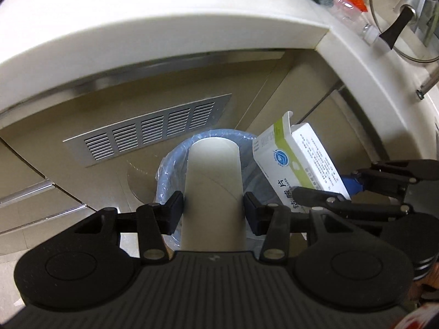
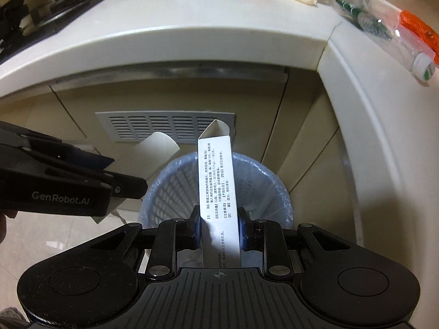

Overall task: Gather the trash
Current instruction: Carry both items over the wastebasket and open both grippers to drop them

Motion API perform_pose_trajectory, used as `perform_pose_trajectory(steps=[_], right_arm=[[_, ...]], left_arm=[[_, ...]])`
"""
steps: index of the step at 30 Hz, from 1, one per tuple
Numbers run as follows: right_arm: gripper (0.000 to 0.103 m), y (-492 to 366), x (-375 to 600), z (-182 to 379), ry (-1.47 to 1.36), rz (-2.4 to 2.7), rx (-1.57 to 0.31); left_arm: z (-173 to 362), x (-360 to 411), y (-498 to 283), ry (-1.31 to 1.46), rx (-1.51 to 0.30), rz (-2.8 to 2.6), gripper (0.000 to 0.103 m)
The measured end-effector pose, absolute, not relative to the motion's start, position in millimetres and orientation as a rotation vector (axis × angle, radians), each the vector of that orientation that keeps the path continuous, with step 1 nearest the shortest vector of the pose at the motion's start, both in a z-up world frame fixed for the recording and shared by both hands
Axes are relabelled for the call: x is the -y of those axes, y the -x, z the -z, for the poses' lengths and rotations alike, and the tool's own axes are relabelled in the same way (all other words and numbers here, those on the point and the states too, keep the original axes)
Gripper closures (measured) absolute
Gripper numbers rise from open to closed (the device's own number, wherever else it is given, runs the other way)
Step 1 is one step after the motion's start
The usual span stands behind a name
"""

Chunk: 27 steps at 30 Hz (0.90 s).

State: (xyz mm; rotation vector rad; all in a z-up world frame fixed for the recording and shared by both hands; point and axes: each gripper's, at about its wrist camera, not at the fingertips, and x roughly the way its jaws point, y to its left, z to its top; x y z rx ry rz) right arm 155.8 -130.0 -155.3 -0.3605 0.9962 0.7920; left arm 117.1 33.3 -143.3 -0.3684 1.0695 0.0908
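My left gripper is shut on a cardboard tube, held above a bin lined with a blue bag. My right gripper is shut on a white and green medicine box, held over the same bin. In the left wrist view the box and the right gripper show at the right. In the right wrist view the left gripper shows at the left with the tube's end.
The bin stands on the floor in a corner of beige cabinets with a metal vent. The white counter above carries an empty plastic bottle, wrappers, a glass lid and a stove.
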Motion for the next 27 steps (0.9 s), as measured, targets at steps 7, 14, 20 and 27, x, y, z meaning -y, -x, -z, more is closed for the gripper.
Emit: perform_pose_trajectory(steps=[7, 14, 20, 27], right_arm=[[0.077, -159.2, 125.1, 165.9, 0.374, -0.782, -1.021], [0.077, -163.2, 120.5, 172.1, 0.373, -0.774, -1.031], [0.077, -163.2, 117.4, 175.5, 0.376, -0.765, -1.039], [0.077, -163.0, 116.3, 176.2, 0.385, -0.772, -1.038]], left_arm=[[156.6, -35.2, -121.6, 0.389, -1.091, -0.096, 0.059], [165.7, -37.4, -126.5, 0.398, -1.104, -0.101, 0.059], [168.3, -38.1, -129.3, 0.407, -1.107, -0.102, 0.059], [168.7, -39.3, -132.5, 0.414, -1.104, -0.098, 0.059]])
